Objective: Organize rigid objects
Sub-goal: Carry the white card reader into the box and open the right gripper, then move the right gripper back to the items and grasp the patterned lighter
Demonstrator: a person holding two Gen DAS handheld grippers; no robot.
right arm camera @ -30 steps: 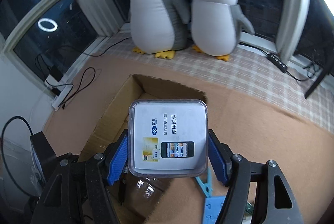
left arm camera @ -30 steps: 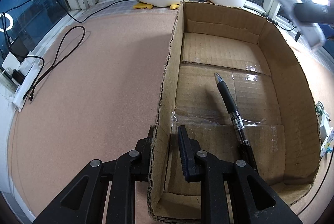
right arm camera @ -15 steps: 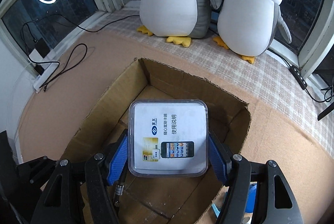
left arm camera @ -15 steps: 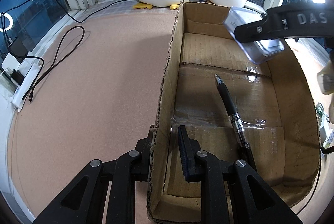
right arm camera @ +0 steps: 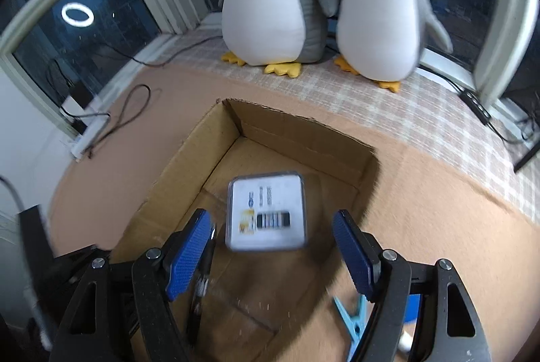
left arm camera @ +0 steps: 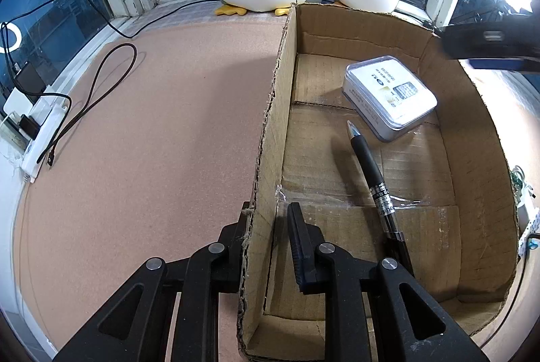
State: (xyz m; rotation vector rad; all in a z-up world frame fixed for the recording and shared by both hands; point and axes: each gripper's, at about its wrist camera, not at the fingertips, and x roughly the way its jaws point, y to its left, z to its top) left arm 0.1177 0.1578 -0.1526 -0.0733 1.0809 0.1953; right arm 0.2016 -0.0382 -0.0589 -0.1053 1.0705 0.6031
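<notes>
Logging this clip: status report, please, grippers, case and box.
Left gripper shut on cardboard box wall. Right gripper open, jaws just widened, nothing between pads. Clear case in box, by pen. Nothing in the way.

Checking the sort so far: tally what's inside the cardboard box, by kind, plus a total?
Clear square plastic case with a printed card: 1
Black pen with a silver tip: 1
Total inside the open brown cardboard box: 2

Pen (left arm camera: pixel 374 179) end — behind fingers (left arm camera: pixel 302 247)
</notes>
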